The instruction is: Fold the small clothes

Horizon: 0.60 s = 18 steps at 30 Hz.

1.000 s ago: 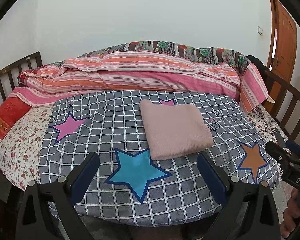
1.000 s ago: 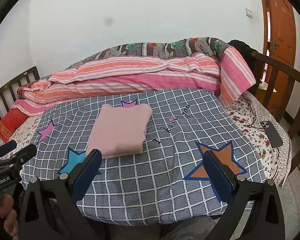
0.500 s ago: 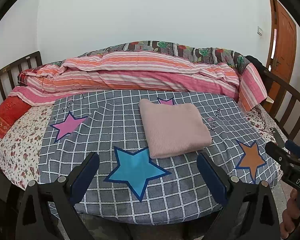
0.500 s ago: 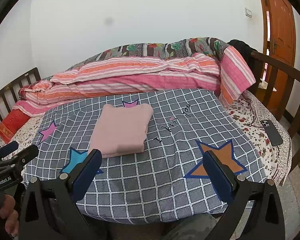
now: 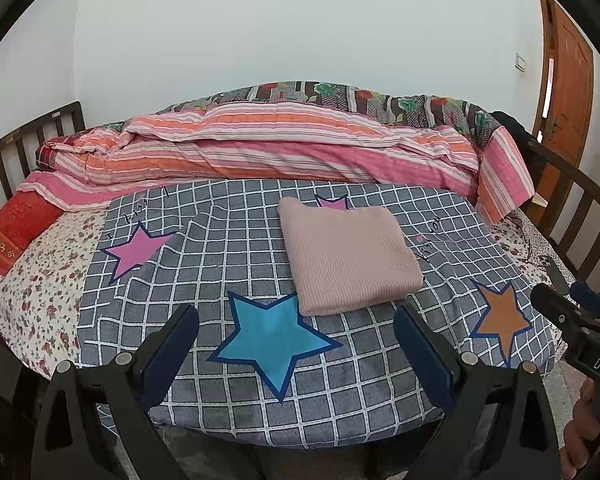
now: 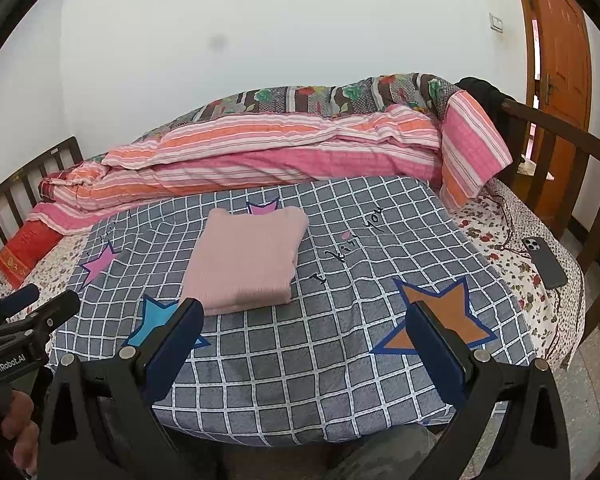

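Left wrist view: folded pink garment (image 5: 350, 256) lies frame centre on checked blanket (image 5: 228, 248); left gripper (image 5: 296, 330) and right gripper (image 6: 302, 326) fingers wide, empty.

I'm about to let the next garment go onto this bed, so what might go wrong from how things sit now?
1. The folded pink garment lies mid-blanket; both the left gripper and right gripper hang open near the bed's edge, so a careless reach might rumple it.
2. The phone rests by the bed's right edge and might get knocked off.
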Motion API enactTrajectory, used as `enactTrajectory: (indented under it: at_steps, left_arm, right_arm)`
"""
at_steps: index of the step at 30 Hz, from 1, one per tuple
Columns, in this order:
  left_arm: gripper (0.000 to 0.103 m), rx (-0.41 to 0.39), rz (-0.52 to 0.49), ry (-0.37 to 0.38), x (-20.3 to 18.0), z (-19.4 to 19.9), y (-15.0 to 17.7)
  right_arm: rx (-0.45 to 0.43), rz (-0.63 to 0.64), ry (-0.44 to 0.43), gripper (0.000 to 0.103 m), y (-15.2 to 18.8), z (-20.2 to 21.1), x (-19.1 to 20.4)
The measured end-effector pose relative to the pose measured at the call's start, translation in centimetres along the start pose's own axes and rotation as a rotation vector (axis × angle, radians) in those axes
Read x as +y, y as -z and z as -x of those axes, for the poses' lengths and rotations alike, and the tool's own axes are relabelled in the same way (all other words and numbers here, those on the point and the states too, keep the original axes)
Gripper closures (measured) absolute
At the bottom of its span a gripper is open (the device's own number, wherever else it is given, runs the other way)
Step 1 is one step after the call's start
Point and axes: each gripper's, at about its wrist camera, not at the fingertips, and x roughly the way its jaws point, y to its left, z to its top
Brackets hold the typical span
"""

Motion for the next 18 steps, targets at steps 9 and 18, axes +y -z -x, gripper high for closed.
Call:
enactTrajectory:
  at_steps: [9, 18]
  left_arm:
    - [0.004, 0.0, -0.002, 0.001, 0.08, 0.1, 0.01]
    - [0.004, -0.002, -0.001, 0.001, 0.15, 0.17, -0.02]
  right_arm:
    - [-0.003, 0.002, -0.005, 0.004, -0.11, 0.26, 0.11]
    - [-0.012, 0.005, -0.004, 0.004, -0.23, 0.66, 0.27]
